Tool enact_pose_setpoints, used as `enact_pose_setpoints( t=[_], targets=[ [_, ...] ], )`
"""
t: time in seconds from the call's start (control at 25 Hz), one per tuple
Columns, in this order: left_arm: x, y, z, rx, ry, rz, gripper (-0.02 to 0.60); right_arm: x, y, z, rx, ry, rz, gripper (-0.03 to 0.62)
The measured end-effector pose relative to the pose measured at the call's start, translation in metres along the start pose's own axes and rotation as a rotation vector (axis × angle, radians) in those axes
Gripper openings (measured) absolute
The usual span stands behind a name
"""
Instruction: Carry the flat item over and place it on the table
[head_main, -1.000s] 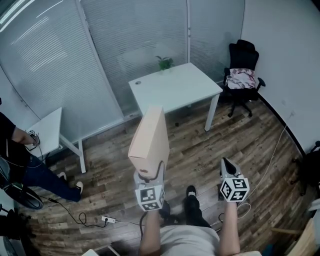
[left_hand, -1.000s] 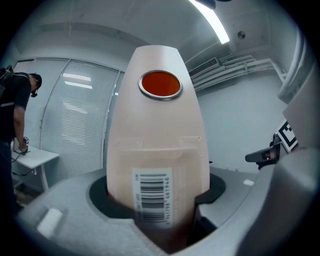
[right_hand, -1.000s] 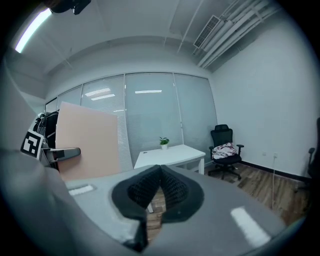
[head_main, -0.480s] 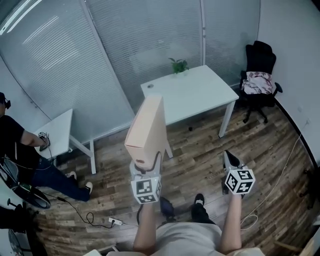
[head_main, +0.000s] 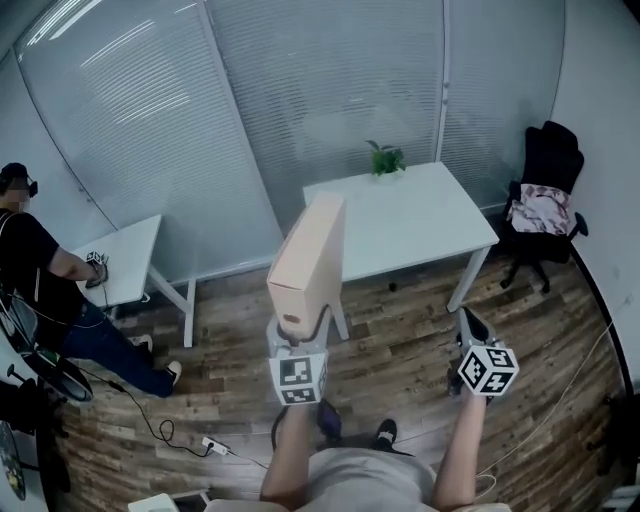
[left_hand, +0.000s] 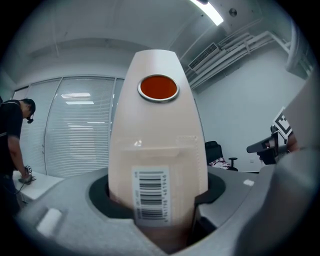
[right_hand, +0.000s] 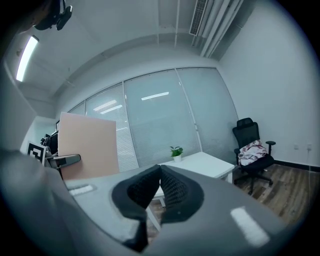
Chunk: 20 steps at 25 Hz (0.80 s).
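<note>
A flat pale pink box (head_main: 310, 262) stands upright on its edge in my left gripper (head_main: 298, 340), which is shut on its lower end. In the left gripper view the flat box (left_hand: 156, 150) fills the middle, with a barcode label low down and a round orange sticker near its top. My right gripper (head_main: 470, 330) is shut and holds nothing; its jaws meet in the right gripper view (right_hand: 160, 172). The white table (head_main: 440, 225) with a small potted plant (head_main: 386, 158) stands ahead, beyond the box. The same box (right_hand: 87, 145) shows at the left of the right gripper view.
A black office chair (head_main: 545, 215) with a cloth on it stands at the right wall. At the left a person (head_main: 40, 280) is beside a smaller white table (head_main: 125, 262). Cables and a power strip (head_main: 215, 445) lie on the wooden floor. Glass walls with blinds close the back.
The view has swung and moved toward the white table, which now sits further right and lower. The left gripper keeps its hold on the box; the right gripper stays shut.
</note>
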<state>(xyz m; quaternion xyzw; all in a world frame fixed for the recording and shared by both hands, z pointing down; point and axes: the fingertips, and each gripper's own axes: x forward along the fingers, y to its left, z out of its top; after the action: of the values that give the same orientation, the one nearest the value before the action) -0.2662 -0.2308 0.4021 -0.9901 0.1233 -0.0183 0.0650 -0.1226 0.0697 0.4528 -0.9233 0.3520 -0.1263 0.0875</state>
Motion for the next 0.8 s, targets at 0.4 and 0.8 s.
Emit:
enact_pose_setpoints(
  t=[0.4, 0.8],
  targets=[
    [0.050, -0.014, -0.003, -0.037, -0.003, 0.063, 0.307, 0.033, -0.060, 0.016, -0.017, 0.020, 0.019, 0.002],
    [0.047, -0.041, -0.005, -0.020, -0.037, 0.055, 0.304, 0.044, -0.110, -0.001, 0.009, 0.052, 0.027, 0.002]
  ],
)
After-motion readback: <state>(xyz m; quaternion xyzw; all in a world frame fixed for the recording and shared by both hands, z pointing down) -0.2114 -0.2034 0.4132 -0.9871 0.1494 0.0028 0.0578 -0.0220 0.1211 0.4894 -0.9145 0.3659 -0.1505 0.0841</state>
